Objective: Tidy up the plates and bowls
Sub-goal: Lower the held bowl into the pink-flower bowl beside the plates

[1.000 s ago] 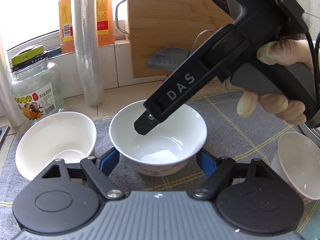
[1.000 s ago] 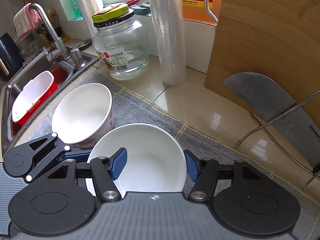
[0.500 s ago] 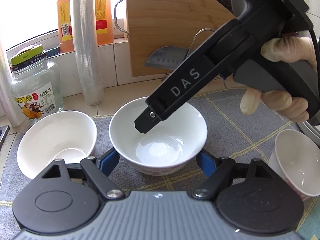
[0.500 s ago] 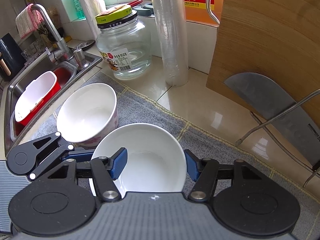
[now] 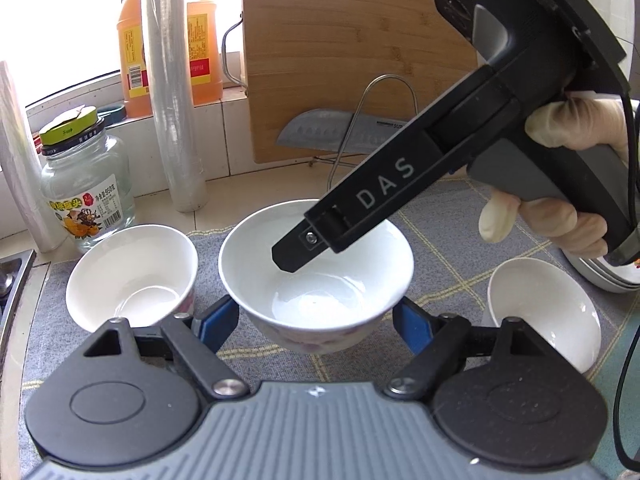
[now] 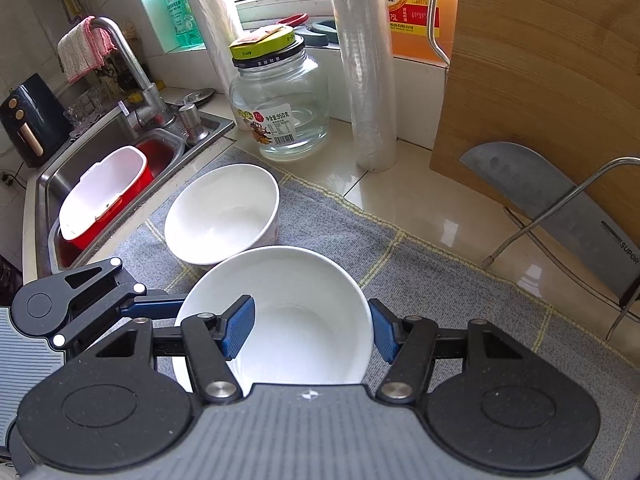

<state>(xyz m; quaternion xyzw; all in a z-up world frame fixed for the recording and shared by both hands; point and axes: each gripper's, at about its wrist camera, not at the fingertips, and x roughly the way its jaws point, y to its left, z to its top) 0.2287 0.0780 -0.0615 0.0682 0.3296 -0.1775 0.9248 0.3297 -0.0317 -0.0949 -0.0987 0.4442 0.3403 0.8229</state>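
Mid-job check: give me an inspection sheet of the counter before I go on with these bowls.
Surface: grey checked mat on a pale counter.
Job's things: three white bowls, the middle bowl, the left bowl upright beside it, the right bowl tilted; stacked plates at the right edge.
Clutter: glass jar, film roll, orange bottle, cutting board and cleaver, all behind the mat.
Tools: left tool shut on the middle bowl's lower wall; right tool open, one pad inside that bowl, the other outside its rim.
Cables: black cable trailing from the right tool.
Surroundings: sink holding a red-and-white tub; tap with a cloth draped over it.
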